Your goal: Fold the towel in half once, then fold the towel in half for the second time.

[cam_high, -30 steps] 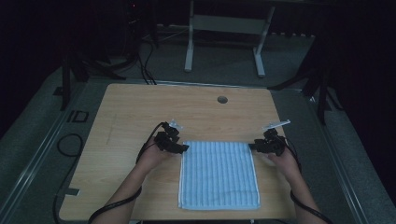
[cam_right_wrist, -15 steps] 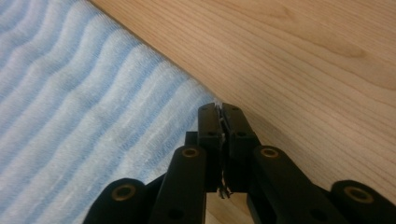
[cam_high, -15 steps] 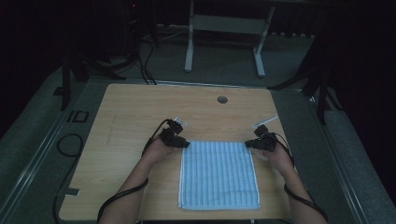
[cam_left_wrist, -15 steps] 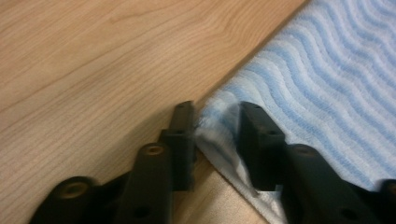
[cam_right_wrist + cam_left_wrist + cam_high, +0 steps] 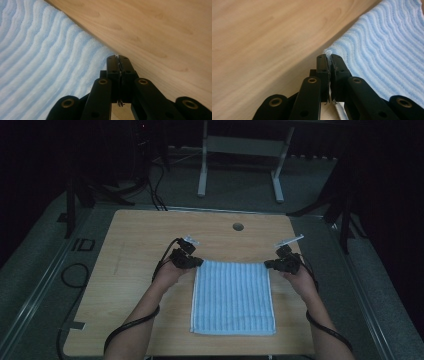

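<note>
A light blue striped towel (image 5: 232, 295) lies flat on the wooden table (image 5: 140, 235), its far edge raised a little. My left gripper (image 5: 197, 263) is at the towel's far left corner. In the left gripper view the jaws (image 5: 329, 56) have just been closing and now pinch that corner of the towel (image 5: 382, 50). My right gripper (image 5: 267, 265) is at the far right corner. In the right gripper view it (image 5: 117, 58) is shut on the thin edge of the towel (image 5: 37, 55) above the table (image 5: 162, 32).
A round cable hole (image 5: 238, 226) sits in the table near its far edge. A white metal stand (image 5: 240, 145) is on the floor beyond the table. Cables (image 5: 72, 270) lie on the floor at the left.
Both grippers have closed on the towel's far corners and risen a little, and the far edge has come up slightly with them.
</note>
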The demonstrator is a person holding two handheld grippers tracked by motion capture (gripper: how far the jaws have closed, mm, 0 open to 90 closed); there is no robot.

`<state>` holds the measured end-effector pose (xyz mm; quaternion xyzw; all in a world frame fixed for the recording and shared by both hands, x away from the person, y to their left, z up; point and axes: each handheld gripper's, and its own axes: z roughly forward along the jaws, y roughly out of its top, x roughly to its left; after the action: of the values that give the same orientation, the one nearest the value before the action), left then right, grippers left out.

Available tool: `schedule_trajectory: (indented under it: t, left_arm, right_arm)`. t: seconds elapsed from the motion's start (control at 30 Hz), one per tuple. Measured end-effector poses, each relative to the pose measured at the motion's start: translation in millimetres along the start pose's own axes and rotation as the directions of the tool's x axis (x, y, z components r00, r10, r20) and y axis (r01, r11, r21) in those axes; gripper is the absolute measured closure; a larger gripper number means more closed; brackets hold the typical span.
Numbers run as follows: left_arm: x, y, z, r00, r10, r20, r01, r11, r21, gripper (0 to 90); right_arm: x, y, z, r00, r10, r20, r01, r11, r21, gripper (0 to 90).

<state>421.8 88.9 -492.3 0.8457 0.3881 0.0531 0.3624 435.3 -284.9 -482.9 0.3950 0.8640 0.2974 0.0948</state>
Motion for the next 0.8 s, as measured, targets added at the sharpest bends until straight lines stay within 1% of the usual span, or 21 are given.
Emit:
schedule_trajectory:
  t: [0.03,0.07,0.1,0.17,0.2,0.23,0.27,0.3,0.33,0.37,0.4,0.43,0.5,0.53,0.57,0.6,0.63,0.7,0.73,0.77,0.8]
  left_arm:
    - [-1.5,-1.6,-6.3,1.0,0.004,-0.002,-0.004,0.9998,-0.019,85.6]
    - [-1.6,-2.1,-8.1,0.9999,0.016,0.006,-0.016,0.9998,-0.011,85.6]
    - [-3.0,-2.8,-10.0,0.9998,0.017,-0.009,-0.017,0.9997,-0.019,85.6]
    - [-3.3,-3.2,-15.0,0.9998,0.021,0.004,-0.021,0.9997,-0.015,85.6]
    - [-4.6,-3.2,-17.6,0.9996,0.025,-0.013,-0.025,0.9994,-0.025,85.6]
    - [-5.3,-3.0,-19.8,0.9998,0.021,-0.003,-0.021,0.9993,-0.03,85.6]
    - [-6.4,-2.8,-22.1,0.9996,0.029,0.001,-0.029,0.9992,-0.027,85.6]
    - [-8.2,-3.0,-24.3,0.9994,0.035,-0.007,-0.035,0.9987,-0.036,85.6]
    - [-9.2,-3.3,-26.3,0.9993,0.037,0.009,-0.037,0.9987,-0.034,85.6]
    - [-11.6,-4.1,-28.4,0.999,0.043,0.007,-0.043,0.9985,-0.035,85.6]
    - [-14.4,-5.7,-30.8,0.9991,0.042,0.009,-0.041,0.998,-0.048,85.6]
    - [-16.7,-7.3,-33.2,0.9982,0.053,0.028,-0.052,0.9977,-0.042,85.6]
    - [-24.7,-12.9,-38.3,0.997,0.071,0.03,-0.069,0.9957,-0.062,85.6]
    - [-28.2,-16.1,-41.0,0.9959,0.076,0.048,-0.073,0.9954,-0.062,85.6]
    - [-32.5,-19.8,-43.7,0.9951,0.088,0.045,-0.085,0.9938,-0.072,85.6]
    - [-32.5,-19.8,-43.7,0.9951,0.088,0.045,-0.085,0.9938,-0.072,85.6]
    - [-37.4,-24.9,-47.6,0.994,0.085,0.068,-0.08,0.9939,-0.076,85.6]
    - [-45.1,-32.2,-54.1,0.9917,0.09,0.091,-0.082,0.9923,-0.093,85.6]
    - [-47.5,-34.5,-56.1,0.9896,0.095,0.107,-0.086,0.9921,-0.091,85.6]
    - [-52.3,-38.6,-60.5,0.9881,0.107,0.111,-0.097,0.9907,-0.095,85.6]
    - [-55.8,-42.0,-64.1,0.9866,0.106,0.124,-0.094,0.9902,-0.104,85.5]
  right_arm:
    - [0.9,0.7,-2.4,1.0,-0.004,0.0,0.004,1.0,-0.007,88.4]
    - [3.9,1.3,-9.3,0.9999,-0.009,-0.006,0.009,1.0,-0.028,88.4]
    - [5.3,1.4,-11.5,0.9998,-0.016,-0.007,0.016,0.999,-0.032,88.4]
    - [8.4,1.3,-15.8,0.9995,-0.03,-0.002,0.03,0.999,-0.04,88.4]
    - [9.5,1.2,-17.9,0.9994,-0.034,-0.002,0.034,0.998,-0.045,88.4]
    - [11.1,0.8,-20.2,0.9994,-0.034,-0.004,0.034,0.998,-0.05,88.4]
    - [12.9,0.3,-22.5,0.9993,-0.036,-0.004,0.036,0.998,-0.057,88.4]
    - [14.5,-0.5,-24.9,0.9992,-0.04,-0.007,0.04,0.997,-0.063,88.4]
    - [16.7,-1.8,-27.5,0.999,-0.045,-0.009,0.044,0.996,-0.072,88.4]
    - [19.2,-3.3,-30.0,0.9987,-0.051,-0.011,0.049,0.995,-0.082,88.4]
    - [21.7,-5.3,-32.8,0.9984,-0.055,-0.017,0.053,0.994,-0.091,88.4]
    - [24.9,-8.0,-36.1,0.998,-0.058,-0.025,0.055,0.993,-0.104,88.4]
    - [31.4,-15.3,-43.7,0.997,-0.069,-0.034,0.064,0.988,-0.137,88.4]
    - [34.3,-19.1,-47.2,0.9967,-0.071,-0.041,0.064,0.986,-0.151,88.4]
    - [37.7,-22.8,-50.9,0.9963,-0.074,-0.044,0.067,0.985,-0.158,88.4]
    - [37.7,-22.8,-50.9,0.9963,-0.074,-0.044,0.067,0.985,-0.158,88.4]
    - [41.8,-26.5,-55.1,0.9957,-0.083,-0.041,0.075,0.983,-0.167,88.4]
    - [51.4,-35.2,-65.4,0.9943,-0.095,-0.047,0.085,0.978,-0.189,88.4]
    - [57.2,-40.9,-71.2,0.9935,-0.096,-0.062,0.081,0.975,-0.206,88.4]
    - [61.0,-44.4,-74.5,0.9921,-0.108,-0.065,0.092,0.973,-0.213,88.3]
    - [67.6,-49.8,-79.5,0.9909,-0.122,-0.058,0.107,0.971,-0.215,88.4]
